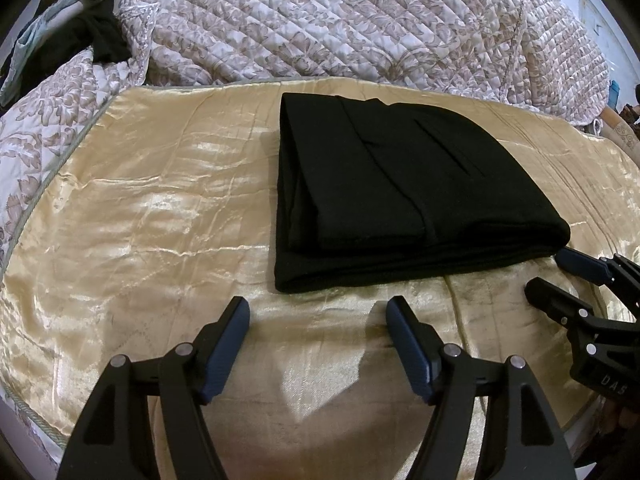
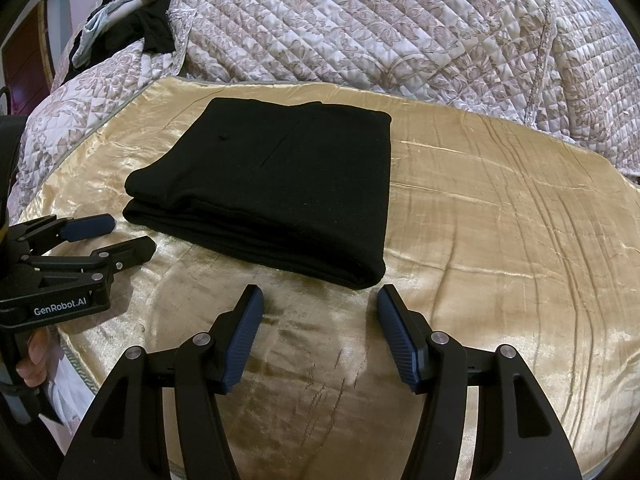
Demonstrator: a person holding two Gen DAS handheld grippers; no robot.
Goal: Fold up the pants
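Black pants (image 1: 400, 196) lie folded into a flat rectangular stack on a gold satin cloth (image 1: 160, 208); they also show in the right wrist view (image 2: 280, 184). My left gripper (image 1: 318, 312) is open and empty, just short of the stack's near edge. My right gripper (image 2: 320, 300) is open and empty, just short of the stack's near right corner. In the left wrist view the right gripper (image 1: 548, 276) sits beside the stack's right corner. In the right wrist view the left gripper (image 2: 132, 234) sits left of the stack.
A quilted floral bedspread (image 1: 320, 20) is bunched behind the gold cloth (image 2: 500, 208). Dark and pale blue clothes (image 1: 80, 32) lie at the far left. The cloth's corded edge (image 2: 80, 364) runs along the near left.
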